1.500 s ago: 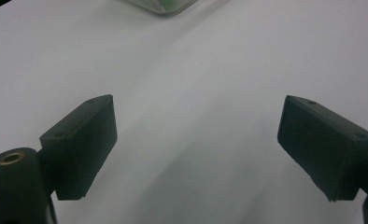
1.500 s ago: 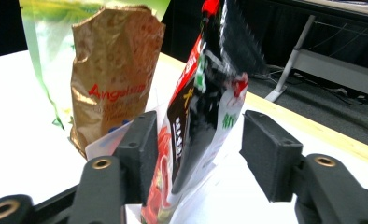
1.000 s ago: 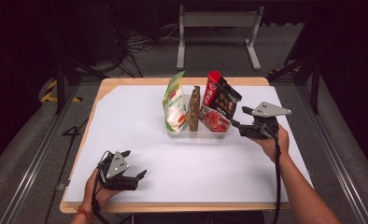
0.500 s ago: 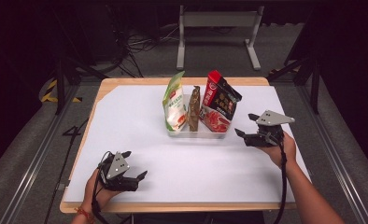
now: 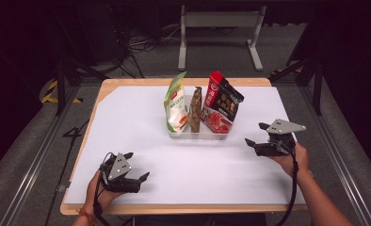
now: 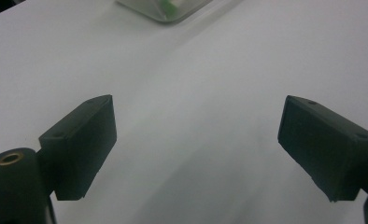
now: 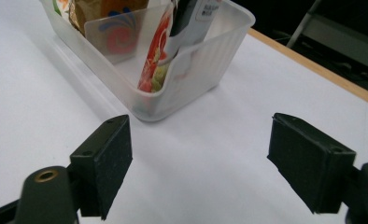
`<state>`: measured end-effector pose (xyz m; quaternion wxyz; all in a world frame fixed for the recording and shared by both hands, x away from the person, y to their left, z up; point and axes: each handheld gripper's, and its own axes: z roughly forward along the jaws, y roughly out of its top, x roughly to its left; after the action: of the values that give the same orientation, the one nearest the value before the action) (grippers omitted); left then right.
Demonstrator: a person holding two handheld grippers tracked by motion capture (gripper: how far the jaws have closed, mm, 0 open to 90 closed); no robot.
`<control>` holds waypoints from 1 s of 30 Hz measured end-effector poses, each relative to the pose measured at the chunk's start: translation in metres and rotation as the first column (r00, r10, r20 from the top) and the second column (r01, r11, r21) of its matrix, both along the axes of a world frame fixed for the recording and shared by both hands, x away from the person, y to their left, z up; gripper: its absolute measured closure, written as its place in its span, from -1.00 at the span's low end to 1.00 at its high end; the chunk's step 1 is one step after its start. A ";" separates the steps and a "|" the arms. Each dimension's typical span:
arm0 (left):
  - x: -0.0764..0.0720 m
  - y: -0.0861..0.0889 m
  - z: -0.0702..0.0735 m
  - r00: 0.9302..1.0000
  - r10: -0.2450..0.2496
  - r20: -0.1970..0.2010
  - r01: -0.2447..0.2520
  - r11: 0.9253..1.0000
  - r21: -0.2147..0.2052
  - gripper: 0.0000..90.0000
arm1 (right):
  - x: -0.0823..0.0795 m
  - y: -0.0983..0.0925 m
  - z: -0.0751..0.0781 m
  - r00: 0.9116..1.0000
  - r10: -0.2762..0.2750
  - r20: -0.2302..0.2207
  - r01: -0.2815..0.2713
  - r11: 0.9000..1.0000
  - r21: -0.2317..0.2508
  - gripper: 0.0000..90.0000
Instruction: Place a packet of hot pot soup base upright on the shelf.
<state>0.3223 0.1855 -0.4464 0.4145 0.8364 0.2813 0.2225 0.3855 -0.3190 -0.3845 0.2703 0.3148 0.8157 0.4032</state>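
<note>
A clear plastic bin (image 5: 198, 135) stands at the table's middle back, holding a green and white bag (image 5: 176, 106), a narrow brown bag (image 5: 196, 109) and a red and black bag (image 5: 222, 106), all upright. My right gripper (image 5: 256, 134) hovers to the right of the bin, pointing at it. Its jaws have just been opening and stand open with nothing between them. In the right gripper view the bin's corner (image 7: 191, 79) sits just beyond that gripper (image 7: 198, 158). My left gripper (image 5: 137, 165) rests near the front left, open and empty, over bare white sheet (image 6: 196, 140).
A white sheet (image 5: 141, 127) covers the wooden table, whose edge (image 5: 174, 208) shows at the front. A metal stand (image 5: 219, 28) and cables lie on the floor behind. Rails run along both sides of the table.
The right gripper has drawn back from the bin, to the right and toward the front, sinking a little, and its jaws have spread wider. The left gripper has stayed put.
</note>
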 end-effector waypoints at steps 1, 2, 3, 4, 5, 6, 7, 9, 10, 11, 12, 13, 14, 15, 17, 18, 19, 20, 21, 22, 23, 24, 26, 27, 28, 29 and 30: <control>0.000 0.000 0.000 1.000 -0.003 0.003 0.003 1.000 0.003 -0.73 | -0.002 0.000 -0.001 1.000 0.004 0.003 -0.004 1.000 -0.007 -0.52; 0.001 -0.001 -0.001 1.000 -0.007 0.004 0.007 1.000 0.013 -0.73 | -0.005 -0.002 -0.005 1.000 0.010 0.018 -0.009 0.999 -0.040 -0.53; 0.001 -0.001 -0.001 1.000 -0.007 0.004 0.007 1.000 0.013 -0.73 | -0.005 -0.002 -0.005 1.000 0.010 0.018 -0.009 0.999 -0.040 -0.53; 0.001 -0.001 -0.002 1.000 -0.007 0.003 0.007 1.000 0.020 -0.73 | -0.007 -0.003 -0.006 1.000 0.012 0.014 -0.011 0.999 -0.046 -0.53; 0.001 -0.001 -0.002 1.000 -0.007 0.004 0.007 1.000 0.020 -0.73 | -0.009 -0.005 -0.008 1.000 0.011 0.014 -0.011 0.999 -0.049 -0.54; 0.000 -0.001 -0.001 1.000 -0.010 0.004 0.010 1.000 0.020 -0.73 | -0.010 -0.006 -0.008 1.000 0.013 0.009 -0.013 0.999 -0.044 -0.54; 0.001 -0.002 -0.001 1.000 -0.013 0.009 0.013 1.000 0.019 -0.73 | -0.012 -0.007 -0.009 1.000 0.015 0.007 -0.014 0.999 -0.042 -0.54; 0.001 -0.001 -0.001 1.000 -0.012 0.005 0.012 1.000 0.017 -0.73 | -0.016 -0.009 -0.011 1.000 0.017 0.012 -0.016 0.998 -0.054 -0.55; 0.001 -0.001 -0.001 1.000 -0.012 0.005 0.012 1.000 0.017 -0.73 | -0.018 -0.009 -0.011 1.000 0.022 0.017 -0.021 0.998 -0.052 -0.55; 0.002 -0.001 -0.002 1.000 -0.011 0.000 0.011 1.000 0.017 -0.73 | -0.021 -0.010 -0.013 0.999 0.030 0.022 -0.029 0.998 -0.050 -0.55; 0.001 -0.001 -0.002 1.000 -0.013 0.001 0.013 1.000 0.019 -0.73 | -0.022 -0.010 -0.013 0.999 0.037 0.021 -0.036 0.998 -0.054 -0.55; 0.001 -0.001 -0.002 1.000 -0.015 0.004 0.015 1.000 0.022 -0.73 | -0.024 -0.010 -0.015 0.999 0.041 0.022 -0.040 0.997 -0.061 -0.55; 0.000 -0.002 -0.002 1.000 -0.016 0.006 0.016 1.000 0.024 -0.73 | -0.025 -0.010 -0.016 0.999 0.049 0.022 -0.048 0.996 -0.072 -0.53; 0.000 -0.002 -0.002 1.000 -0.016 0.006 0.016 1.000 0.024 -0.73 | -0.026 -0.010 -0.017 0.998 0.057 0.017 -0.056 0.995 -0.080 -0.53; 0.000 -0.001 -0.001 1.000 -0.020 0.012 0.020 1.000 0.017 -0.73 | -0.030 -0.010 -0.018 0.998 0.062 0.015 -0.061 0.994 -0.087 -0.52; 0.000 -0.001 -0.001 1.000 -0.020 0.012 0.020 1.000 0.017 -0.73 | -0.030 -0.010 -0.018 0.998 0.062 0.015 -0.061 0.994 -0.087 -0.52; 0.000 -0.001 -0.001 1.000 -0.019 0.013 0.019 1.000 0.019 -0.73 | -0.032 -0.011 -0.019 0.998 0.065 0.018 -0.063 0.994 -0.086 -0.53; 0.000 -0.001 -0.001 1.000 -0.017 0.008 0.017 1.000 0.017 -0.73 | -0.034 -0.012 -0.019 0.997 0.069 0.024 -0.066 0.994 -0.090 -0.53; 0.000 -0.001 -0.002 1.000 -0.017 0.006 0.017 1.000 0.020 -0.73 | -0.036 -0.013 -0.020 0.997 0.075 0.027 -0.072 0.993 -0.091 -0.53; 0.000 -0.001 -0.002 1.000 -0.017 0.008 0.017 1.000 0.022 -0.73 | -0.039 -0.014 -0.020 0.997 0.077 0.026 -0.074 0.993 -0.090 -0.53; 0.000 -0.001 -0.002 1.000 -0.017 0.008 0.017 1.000 0.022 -0.73 | -0.039 -0.014 -0.020 0.997 0.077 0.026 -0.074 0.993 -0.090 -0.53; -0.001 -0.001 -0.001 1.000 -0.017 0.008 0.017 1.000 0.018 -0.73 | -0.042 -0.017 -0.022 0.997 0.070 0.026 -0.068 0.993 -0.092 -0.55; 0.000 -0.001 -0.001 1.000 -0.022 0.012 0.022 1.000 0.021 -0.73 | -0.043 -0.018 -0.022 0.997 0.071 0.023 -0.069 0.994 -0.089 -0.55; -0.001 -0.001 -0.001 1.000 -0.019 0.013 0.019 1.000 0.020 -0.73 | -0.045 -0.020 -0.024 0.997 0.072 0.022 -0.070 0.994 -0.090 -0.55; -0.001 -0.002 -0.001 1.000 -0.020 0.011 0.020 1.000 0.021 -0.73 | -0.047 -0.022 -0.025 0.997 0.072 0.025 -0.069 0.993 -0.097 -0.55; -0.001 -0.002 -0.001 1.000 -0.021 0.012 0.020 1.000 0.022 -0.73 | -0.050 -0.025 -0.027 0.997 0.069 0.028 -0.065 0.993 -0.100 -0.56; -0.001 -0.002 -0.001 1.000 -0.021 0.011 0.021 1.000 0.022 -0.73 | -0.052 -0.027 -0.028 0.998 0.062 0.031 -0.059 0.994 -0.096 -0.56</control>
<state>0.3209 0.1837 -0.4475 0.4090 0.8426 0.2679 0.2259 0.3340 -0.3462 -0.4126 0.2863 0.2699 0.8384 0.3773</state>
